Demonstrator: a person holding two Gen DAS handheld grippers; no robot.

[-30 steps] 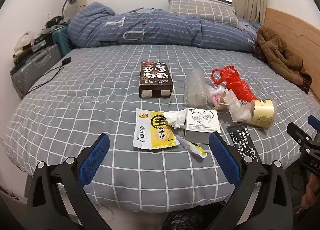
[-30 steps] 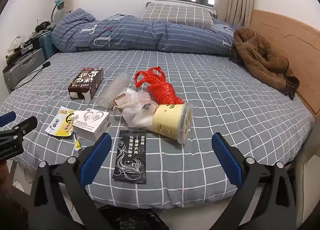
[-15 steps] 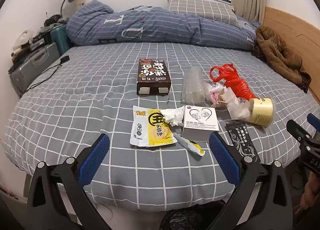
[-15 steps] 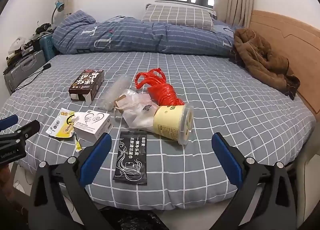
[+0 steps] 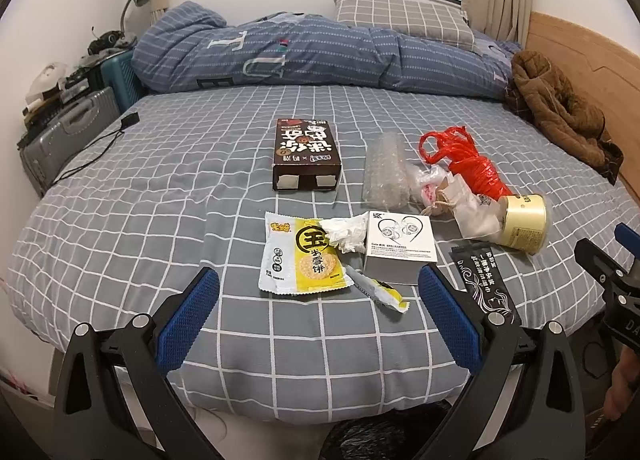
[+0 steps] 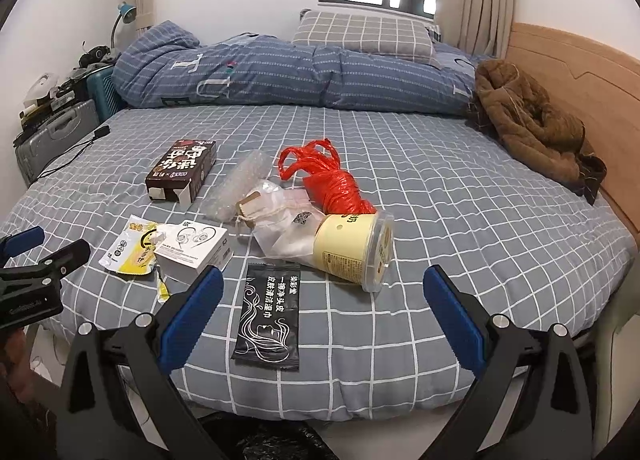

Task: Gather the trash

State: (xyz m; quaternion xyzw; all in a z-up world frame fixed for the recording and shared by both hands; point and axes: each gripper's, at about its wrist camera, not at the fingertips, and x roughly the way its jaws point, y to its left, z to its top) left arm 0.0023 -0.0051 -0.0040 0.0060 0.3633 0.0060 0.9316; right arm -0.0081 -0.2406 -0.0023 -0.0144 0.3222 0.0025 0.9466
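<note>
Litter spread on grey checked bed (image 5: 160, 195); both jaws held wide, empty.
Crinkled yellow-white snack wrapper (image 5: 301, 260) lies flat at near edge, before left gripper (image 5: 319, 316); right gripper (image 6: 323, 316) above black sachet (image 6: 269, 320).

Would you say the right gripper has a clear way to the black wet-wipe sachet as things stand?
Probably yes: the right gripper is open, the black sachet lies flat between its fingers' line of approach, and nothing covers it; the yellow cup sits just beyond.

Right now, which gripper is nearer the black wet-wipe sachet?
Right. The right gripper hovers open just before the black sachet, which lies between its fingers; the left gripper faces the yellow cracker wrapper, sachet off to its right.
</note>
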